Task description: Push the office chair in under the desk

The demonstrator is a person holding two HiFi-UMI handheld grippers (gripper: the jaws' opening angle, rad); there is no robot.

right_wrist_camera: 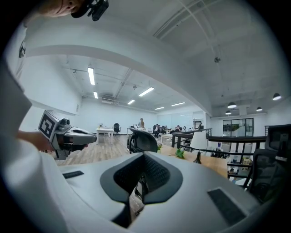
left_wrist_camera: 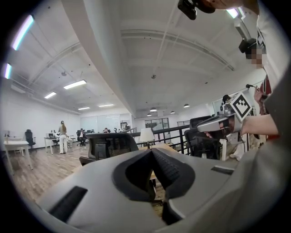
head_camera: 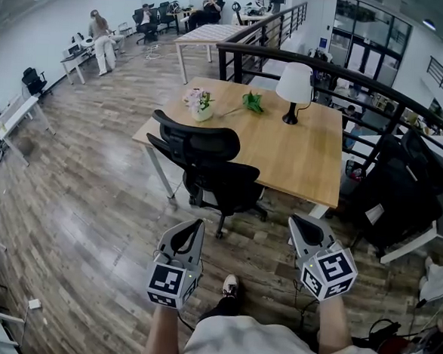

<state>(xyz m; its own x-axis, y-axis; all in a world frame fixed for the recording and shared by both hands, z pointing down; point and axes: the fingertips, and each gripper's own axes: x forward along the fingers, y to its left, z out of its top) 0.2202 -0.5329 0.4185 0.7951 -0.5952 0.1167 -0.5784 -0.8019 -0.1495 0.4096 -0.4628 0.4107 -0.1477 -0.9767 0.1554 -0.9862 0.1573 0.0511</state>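
Observation:
The black office chair stands at the near left side of the wooden desk, its seat partly under the top and its mesh back toward me. Both grippers hang short of the chair, touching nothing. My left gripper is shut and empty, level with the chair's base. A little to the right, my right gripper is also shut and empty. In the right gripper view the chair back shows ahead beside the desk, with the left gripper off to the side.
A white lamp, a small green plant and a flower pot sit on the desk. A black railing runs behind it. Black chairs and bags crowd the right. People sit and stand at desks far back.

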